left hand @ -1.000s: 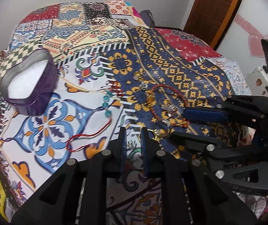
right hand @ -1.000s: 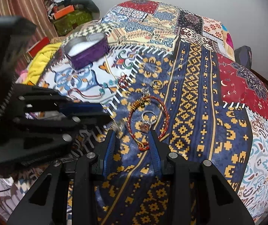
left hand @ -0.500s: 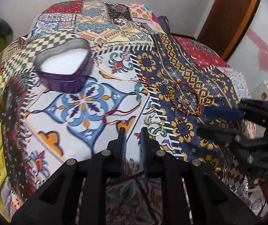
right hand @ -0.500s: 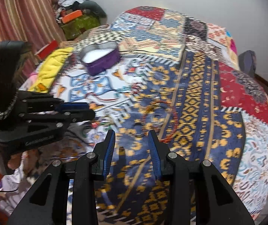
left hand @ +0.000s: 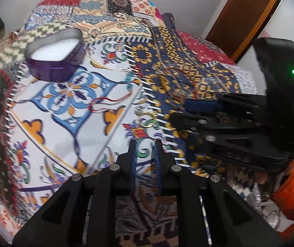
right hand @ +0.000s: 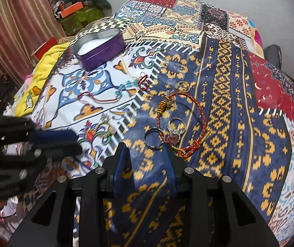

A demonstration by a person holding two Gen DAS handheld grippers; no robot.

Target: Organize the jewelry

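Note:
A purple heart-shaped tin (right hand: 100,48) with white lining stands open on the patterned bedspread; it also shows in the left wrist view (left hand: 55,56). A red braided bracelet (right hand: 196,121), a silver stone ring (right hand: 175,126) and a plain dark ring (right hand: 153,139) lie just ahead of my right gripper (right hand: 145,151), which is open and empty. A gold ring (left hand: 147,118) lies ahead of my left gripper (left hand: 144,144), which is narrowly open and empty. A red thread bracelet with teal beads (right hand: 114,94) lies between the tin and the rings.
The bedspread (right hand: 229,82) covers a bed with a wall behind. A yellow cloth (right hand: 42,70) and piled clutter (right hand: 79,10) lie at the left, by a striped curtain. A wooden door (left hand: 247,14) stands at the right.
Both grippers have drawn back and lifted from the jewelry, then my right gripper has come down close to the rings again. No piece has been picked up.

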